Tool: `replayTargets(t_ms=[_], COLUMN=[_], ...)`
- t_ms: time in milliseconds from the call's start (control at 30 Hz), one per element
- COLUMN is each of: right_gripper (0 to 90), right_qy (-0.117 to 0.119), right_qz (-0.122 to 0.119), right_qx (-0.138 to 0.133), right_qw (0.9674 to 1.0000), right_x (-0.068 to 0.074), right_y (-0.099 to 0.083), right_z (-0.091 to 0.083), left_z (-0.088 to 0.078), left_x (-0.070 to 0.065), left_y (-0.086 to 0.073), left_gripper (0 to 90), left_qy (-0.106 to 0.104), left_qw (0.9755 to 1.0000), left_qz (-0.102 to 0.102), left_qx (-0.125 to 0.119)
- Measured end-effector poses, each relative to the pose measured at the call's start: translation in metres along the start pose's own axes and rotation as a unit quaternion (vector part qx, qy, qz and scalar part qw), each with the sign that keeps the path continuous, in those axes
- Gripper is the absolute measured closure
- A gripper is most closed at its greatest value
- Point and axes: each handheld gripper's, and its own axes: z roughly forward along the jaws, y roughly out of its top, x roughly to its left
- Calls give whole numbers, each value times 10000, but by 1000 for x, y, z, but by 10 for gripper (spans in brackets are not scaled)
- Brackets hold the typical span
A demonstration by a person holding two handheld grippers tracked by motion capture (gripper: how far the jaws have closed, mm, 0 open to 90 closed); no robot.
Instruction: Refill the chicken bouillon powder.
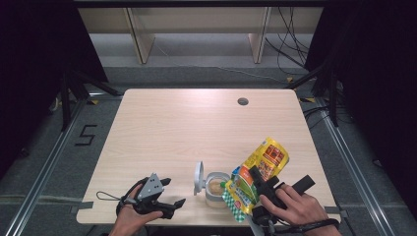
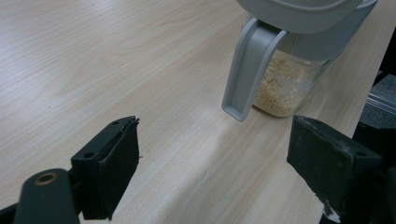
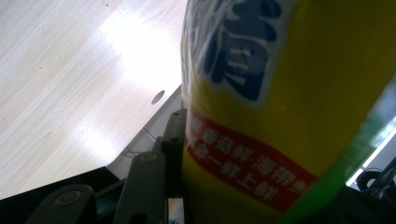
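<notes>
We're pouring from pouch to jar.
Right gripper (image 1: 256,183) clamps the pouch (image 1: 257,172), tilted over the jar (image 1: 217,189); left gripper (image 1: 169,194) idles open. Next: tip further.

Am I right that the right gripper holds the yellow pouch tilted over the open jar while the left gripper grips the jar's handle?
Not quite. In the left gripper view, the left gripper stands open, short of the jar. The right gripper does hold the yellow pouch over it.

"5" taped on floor (image 1: 86,135)
</notes>
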Motion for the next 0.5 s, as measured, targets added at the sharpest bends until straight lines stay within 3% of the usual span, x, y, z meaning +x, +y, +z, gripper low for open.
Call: replayTargets(t_ms=[267, 500], right_gripper=[642, 645], right_qy=[-94, -42], right_qz=[-56, 15], right_qx=[-9, -4], right_qw=[9999, 10000], right_x=[-1, -1], right_y=[-1, -2], right_z=[-1, -1], left_z=[2, 0], left_x=[0, 0], left_y=[-1, 0], left_gripper=[160, 160], left_qy=[-4, 16], left_qw=[10000, 10000], left_qz=[-23, -13], left_qx=[-71, 25])
